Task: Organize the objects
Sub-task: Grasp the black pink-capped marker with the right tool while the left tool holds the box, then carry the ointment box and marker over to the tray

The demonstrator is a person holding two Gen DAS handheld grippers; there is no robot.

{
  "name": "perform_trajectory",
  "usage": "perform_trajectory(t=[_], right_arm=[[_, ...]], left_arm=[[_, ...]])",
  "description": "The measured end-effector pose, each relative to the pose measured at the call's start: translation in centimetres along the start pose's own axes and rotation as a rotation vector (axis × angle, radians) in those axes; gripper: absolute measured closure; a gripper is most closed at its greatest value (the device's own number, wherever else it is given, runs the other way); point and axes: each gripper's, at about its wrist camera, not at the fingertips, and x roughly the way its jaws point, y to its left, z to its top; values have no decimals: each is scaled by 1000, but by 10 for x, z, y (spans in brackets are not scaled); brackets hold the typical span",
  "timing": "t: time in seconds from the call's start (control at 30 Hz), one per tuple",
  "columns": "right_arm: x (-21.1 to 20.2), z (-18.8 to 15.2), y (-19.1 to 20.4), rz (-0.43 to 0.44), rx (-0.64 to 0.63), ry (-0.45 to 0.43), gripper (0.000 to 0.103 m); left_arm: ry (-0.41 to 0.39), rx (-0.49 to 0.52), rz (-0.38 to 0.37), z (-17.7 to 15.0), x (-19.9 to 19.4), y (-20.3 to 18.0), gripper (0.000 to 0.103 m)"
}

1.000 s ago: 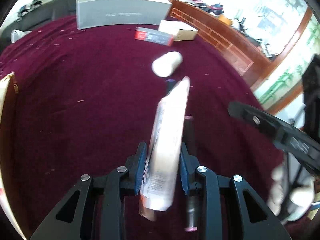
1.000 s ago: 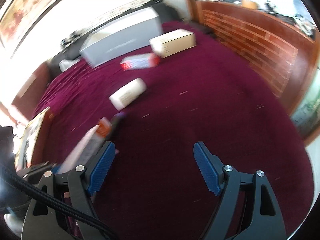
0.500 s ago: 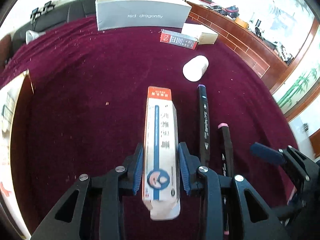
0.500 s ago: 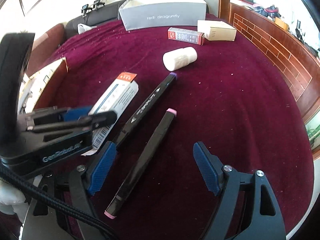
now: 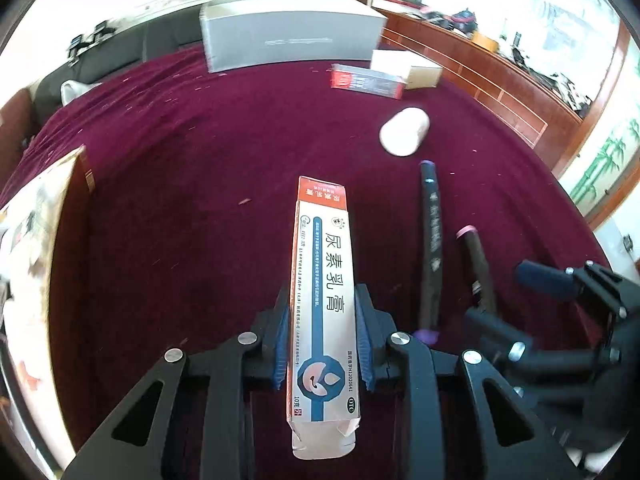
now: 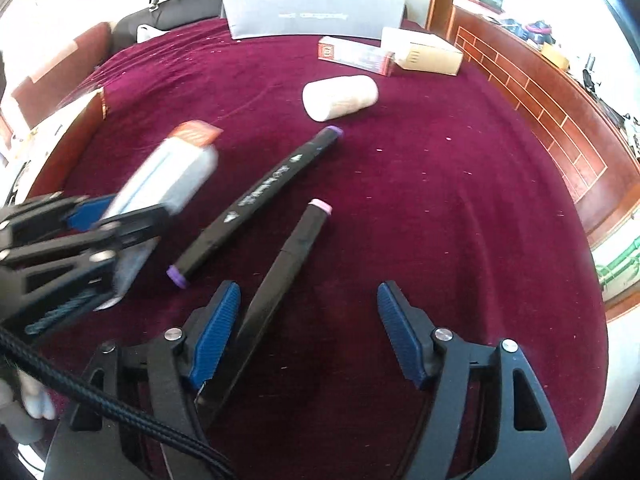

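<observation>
Cardboard ointment box [image 5: 325, 300] clamped in closing left gripper [image 5: 323, 342]; closing right gripper [image 6: 310, 334] wide.

Both cams are wrist fisheyes, pitched steeply down at the maroon cloth [image 5: 180, 168], both facing the grey box [image 5: 292, 40] at the far edge. Landmark: purple-capped marker [image 5: 431, 248].

Left cam sits close over the cloth on the near side of that marker, which runs up its right half.

Right cam looks from further right; the marker [image 6: 260, 200] lies diagonal, left of centre.

Shared: the marker, the pink-capped marker [image 6: 280, 272] just beside it, the white roll [image 6: 340, 97] beyond it, the grey box [image 6: 316, 8] far behind. Each cam catches the other rig at its edge.
</observation>
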Motion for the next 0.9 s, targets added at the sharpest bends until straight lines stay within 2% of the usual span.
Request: perform_trajectory(t=[0.07, 0.13, 0.2, 0.3, 0.37, 0.5, 0.6, 0.9], right_arm=[[1, 1, 2, -7, -2, 2, 33], [1, 3, 8, -17, -15, -3, 42], [-1, 3, 20, -14, -37, -14, 63], [-4, -1, 31, -15, -64, -32, 81], [-4, -2, 30, 0, -53, -42, 83], [-7, -4, 15, 73, 15, -38, 91], [-10, -6, 3, 145, 81, -28, 91], [-41, -14, -8, 259, 151, -67, 91]], left_arm=[[-11, -9, -14, -2, 0, 4, 79], [-19, -10, 5, -1, 1, 2, 79], [-35, -3, 34, -1, 3, -3, 78], [-58, 36, 86, -5, 5, -14, 77], [-57, 19, 67, -5, 3, -11, 78], [-45, -32, 13, -9, -8, 3, 88], [-65, -62, -2, -16, -23, 10, 89], [-155, -108, -33, -35, -74, 22, 88]])
